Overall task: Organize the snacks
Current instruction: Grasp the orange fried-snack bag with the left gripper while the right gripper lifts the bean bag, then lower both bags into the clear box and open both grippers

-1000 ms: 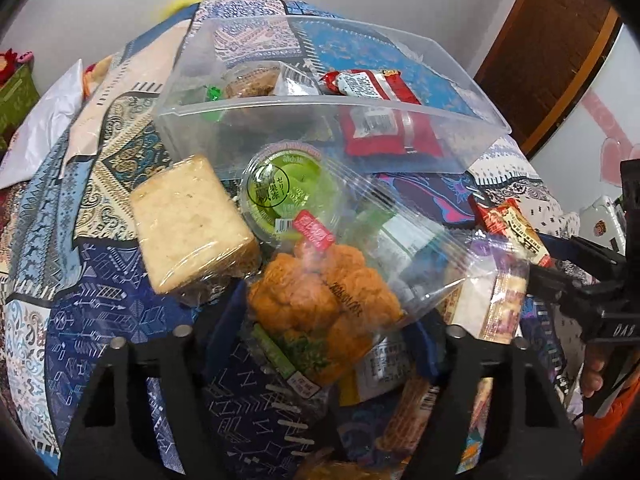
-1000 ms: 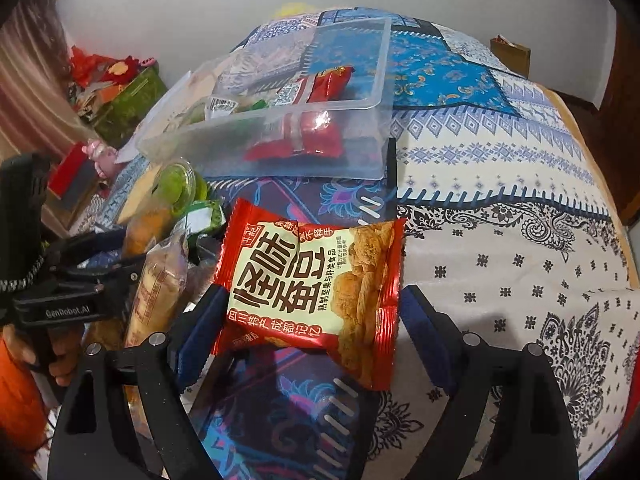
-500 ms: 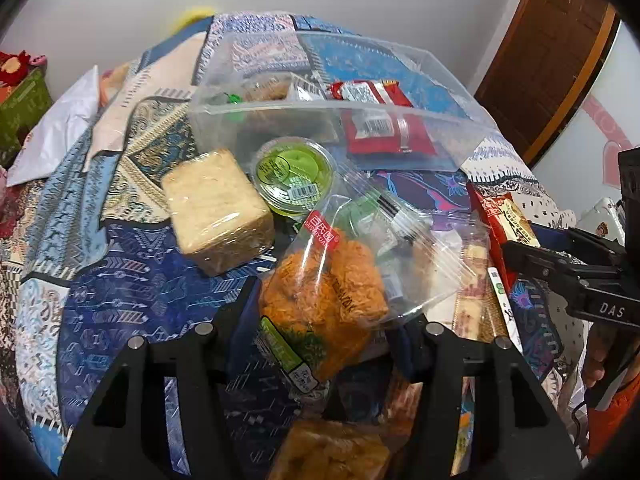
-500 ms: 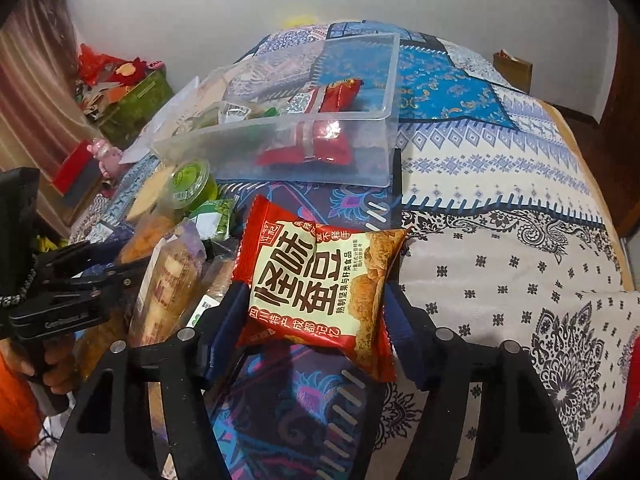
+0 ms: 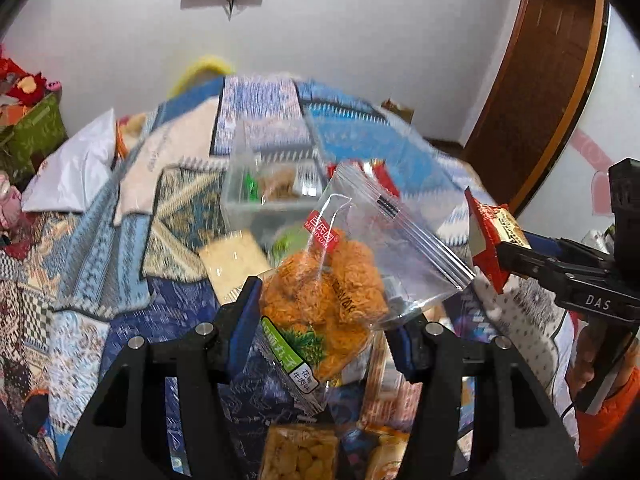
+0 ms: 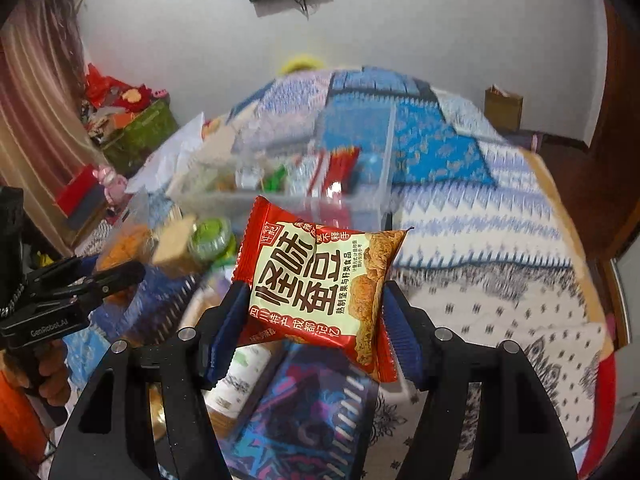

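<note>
Here, mid-task, as judged from the lie of things: clear bin on the bed already holding a few snacks, among them a red packet and something green; several more loose on the quilt near the camera, so most of the sorting apparently left.

Left gripper: jaws about half spread, just closed inward and now pressing both sides of a clear bag of orange snacks; bag raised off the bed, its empty zip-top end flopping up and to the right. Bin beyond and above the jaws, apart from them.

Right gripper: jaws likewise just closed, clamped on the 2 edges of a red-and-cream packet; packet lifted clear, face to the camera, tilted slightly. Bin behind it, its near wall just past the packet's top edge in this view.

Left behind on the bed: a pale cracker block, a green cup, and boxed snacks under the left jaws. Likely next: carrying both items over the bin rim.
</note>
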A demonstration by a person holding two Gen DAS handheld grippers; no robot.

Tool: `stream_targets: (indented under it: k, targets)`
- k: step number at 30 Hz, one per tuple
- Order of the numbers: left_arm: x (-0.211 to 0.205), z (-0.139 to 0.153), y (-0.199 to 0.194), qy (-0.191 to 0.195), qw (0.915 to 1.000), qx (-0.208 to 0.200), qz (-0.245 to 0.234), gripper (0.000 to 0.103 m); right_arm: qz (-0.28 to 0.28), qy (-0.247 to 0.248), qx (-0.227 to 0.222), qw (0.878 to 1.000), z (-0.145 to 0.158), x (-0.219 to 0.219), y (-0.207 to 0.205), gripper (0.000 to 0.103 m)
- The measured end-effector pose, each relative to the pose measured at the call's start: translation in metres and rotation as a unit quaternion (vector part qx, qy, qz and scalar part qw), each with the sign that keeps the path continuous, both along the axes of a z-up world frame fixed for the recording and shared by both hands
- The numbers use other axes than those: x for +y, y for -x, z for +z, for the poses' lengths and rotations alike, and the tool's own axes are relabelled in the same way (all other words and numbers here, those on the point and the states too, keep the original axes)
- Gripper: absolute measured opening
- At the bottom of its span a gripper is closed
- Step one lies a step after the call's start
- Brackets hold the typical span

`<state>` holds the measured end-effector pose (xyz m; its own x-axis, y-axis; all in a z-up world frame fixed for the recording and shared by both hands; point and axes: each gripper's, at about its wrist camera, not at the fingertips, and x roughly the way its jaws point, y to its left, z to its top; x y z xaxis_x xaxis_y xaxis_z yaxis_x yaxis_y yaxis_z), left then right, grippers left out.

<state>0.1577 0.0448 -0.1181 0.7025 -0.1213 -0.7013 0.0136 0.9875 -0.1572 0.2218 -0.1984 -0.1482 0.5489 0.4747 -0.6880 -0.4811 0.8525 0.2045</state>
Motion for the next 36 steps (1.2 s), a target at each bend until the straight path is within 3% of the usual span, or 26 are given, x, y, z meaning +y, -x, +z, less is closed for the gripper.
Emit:
stream_targets:
  k: [7,15,22,31,36]
  targets:
    - [0.003,0.032,-0.015,-0.001,0.9991,-0.043,0.005,0.057,0.002,-0.014,-0.033,0.999,0.022,0.012,-0.011,0.063]
    - [0.011,0.044,-0.056,0.004,0.9983,-0.056,0.017,0.057,0.005,-0.024,-0.054,0.998,0.034,0.033,-0.034,0.063]
    - [0.014,0.024,-0.098,0.001,0.9990,-0.039,0.022,0.057,0.005,-0.020,-0.047,0.999,0.028,0.050,-0.061,0.063]
    - [0.014,-0.015,-0.141,-0.020,0.9995,0.001,0.025,0.057,0.008,0.022,-0.023,0.999,0.000,0.071,-0.096,0.063]
    - [0.010,-0.023,-0.148,-0.031,0.9993,-0.004,0.020,0.057,0.011,0.036,-0.003,0.999,-0.016,0.077,-0.108,0.063]
